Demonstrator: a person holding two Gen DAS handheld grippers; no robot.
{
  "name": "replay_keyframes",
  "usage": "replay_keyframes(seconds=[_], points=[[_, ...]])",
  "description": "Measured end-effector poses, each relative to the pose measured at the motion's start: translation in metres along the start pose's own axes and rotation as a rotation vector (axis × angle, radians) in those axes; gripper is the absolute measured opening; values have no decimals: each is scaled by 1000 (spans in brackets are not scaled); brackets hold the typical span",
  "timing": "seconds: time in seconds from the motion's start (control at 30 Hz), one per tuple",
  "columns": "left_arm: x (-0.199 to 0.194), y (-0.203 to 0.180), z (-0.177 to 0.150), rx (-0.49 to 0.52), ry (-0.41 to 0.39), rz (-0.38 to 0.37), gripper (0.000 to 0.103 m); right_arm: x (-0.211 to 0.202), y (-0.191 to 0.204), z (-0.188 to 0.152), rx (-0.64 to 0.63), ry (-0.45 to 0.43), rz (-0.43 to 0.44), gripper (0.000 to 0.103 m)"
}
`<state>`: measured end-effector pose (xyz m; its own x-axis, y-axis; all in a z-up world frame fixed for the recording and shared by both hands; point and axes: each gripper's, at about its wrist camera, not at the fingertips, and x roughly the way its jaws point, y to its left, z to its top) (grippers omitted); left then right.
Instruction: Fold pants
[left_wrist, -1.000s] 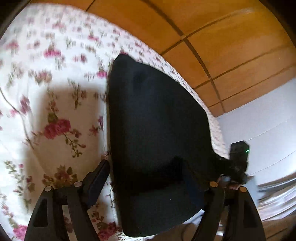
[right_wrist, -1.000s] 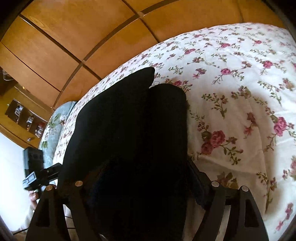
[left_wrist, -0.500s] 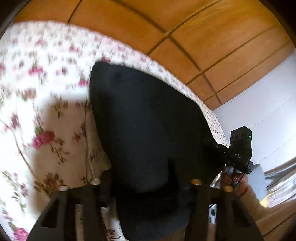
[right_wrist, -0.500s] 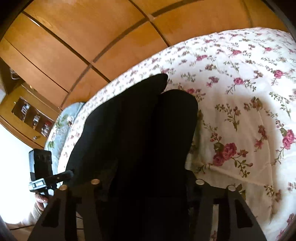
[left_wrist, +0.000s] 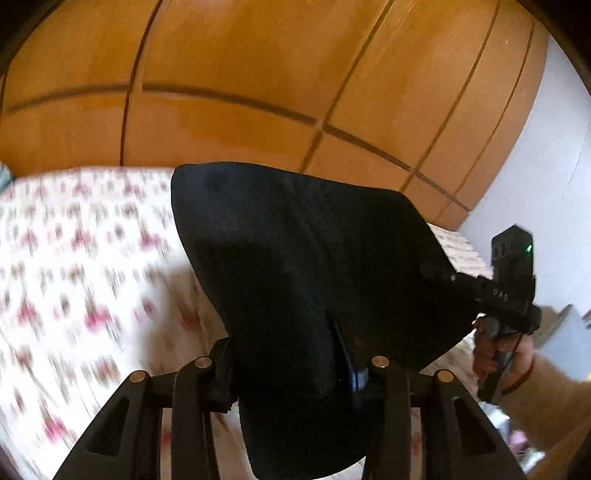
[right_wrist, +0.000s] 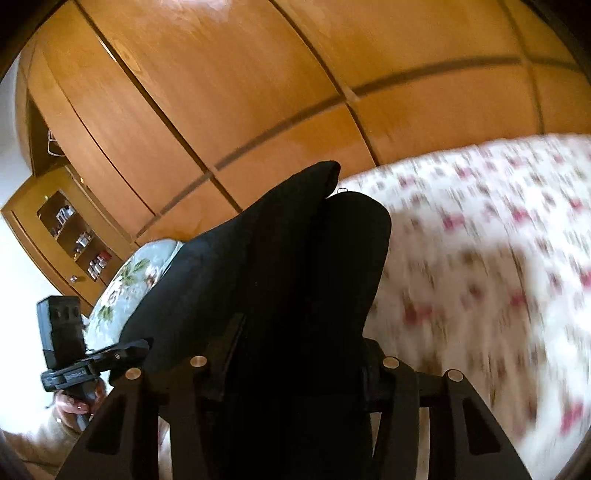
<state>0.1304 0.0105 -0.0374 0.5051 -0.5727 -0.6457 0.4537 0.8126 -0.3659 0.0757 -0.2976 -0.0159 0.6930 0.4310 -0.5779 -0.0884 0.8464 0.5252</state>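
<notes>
The soft black cloth pants (left_wrist: 310, 266) hang above the flowery white bed cover (left_wrist: 74, 295), pinched by the left gripper (left_wrist: 295, 373) and right gripper (right_wrist: 295, 365); they look floppy, so hold the edges

orange wood wardrobe panels (left_wrist: 258, 74) fill the back, dark seams between them. bed with white rose-print cover (left_wrist: 74, 277), blurred. pale grey wall (left_wrist: 554, 166) at one side. glass-front shelf unit (right_wrist: 74, 236), floral pillow (right_wrist: 125, 280) nearby.

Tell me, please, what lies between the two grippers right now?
Only the black pants, stretched from the left gripper to the right gripper; the left wrist view shows it.
</notes>
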Motion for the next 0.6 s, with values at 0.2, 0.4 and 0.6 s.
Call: replay_keyframes(seconds=[0.2, 0.4, 0.6], points=[[47, 43, 52, 34, -39, 85, 44, 65, -2, 54, -69, -38, -43, 49], [102, 72, 65, 57, 14, 141, 47, 124, -20, 76, -98, 0, -106, 51], [108, 79, 45, 104, -96, 219, 79, 149, -57, 62, 3, 12, -129, 73]])
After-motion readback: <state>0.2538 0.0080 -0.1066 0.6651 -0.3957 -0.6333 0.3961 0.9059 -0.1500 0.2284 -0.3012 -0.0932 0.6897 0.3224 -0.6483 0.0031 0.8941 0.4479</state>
